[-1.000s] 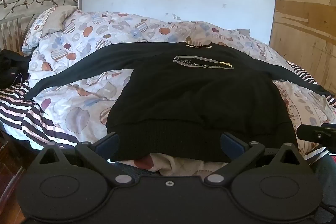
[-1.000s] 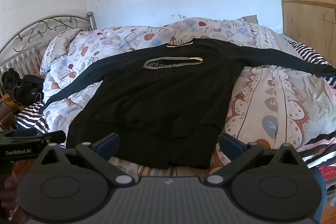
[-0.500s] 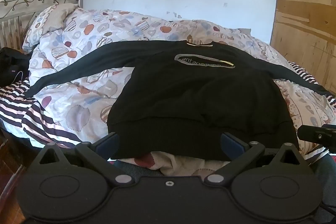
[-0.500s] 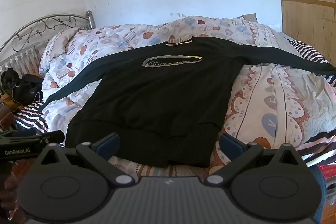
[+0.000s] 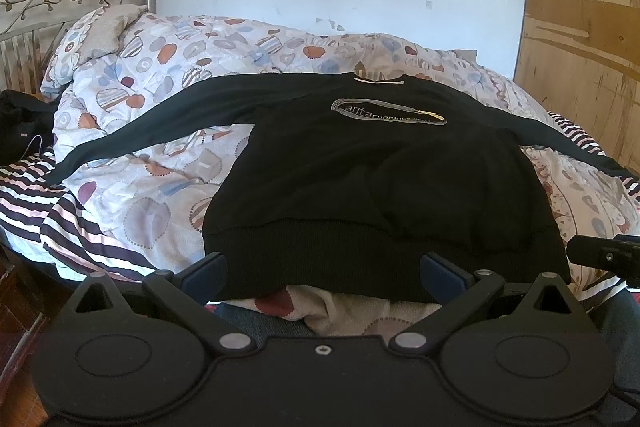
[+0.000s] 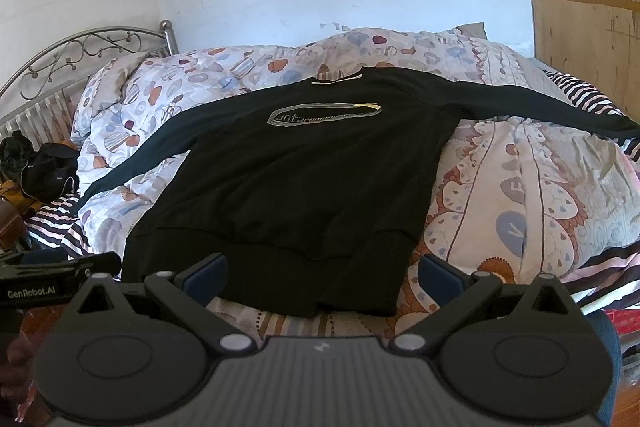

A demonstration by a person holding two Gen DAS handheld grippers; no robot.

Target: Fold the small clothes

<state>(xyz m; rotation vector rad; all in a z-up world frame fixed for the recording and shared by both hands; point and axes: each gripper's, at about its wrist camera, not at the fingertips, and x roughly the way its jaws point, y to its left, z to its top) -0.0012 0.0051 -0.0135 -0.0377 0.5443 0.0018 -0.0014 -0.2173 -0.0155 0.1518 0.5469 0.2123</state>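
A black long-sleeved sweater (image 5: 372,179) with a silver oval logo lies face up on the patterned duvet (image 5: 168,179), both sleeves stretched out sideways. Its ribbed hem hangs at the near edge of the bed. My left gripper (image 5: 324,273) is open just in front of the hem, nothing between its blue-padded fingers. In the right wrist view the same sweater (image 6: 304,171) fills the middle, and my right gripper (image 6: 322,273) is open before the hem's right part. Each gripper's tip shows at the edge of the other's view.
A metal headboard (image 6: 80,55) and pillow stand at the left end of the bed. A dark bag (image 6: 44,167) lies on the striped sheet at far left. A wooden board (image 5: 588,39) leans at the right. White wall behind.
Both grippers have risen and shifted slightly, so the sweater sits a bit lower in view. The sweater has not moved.
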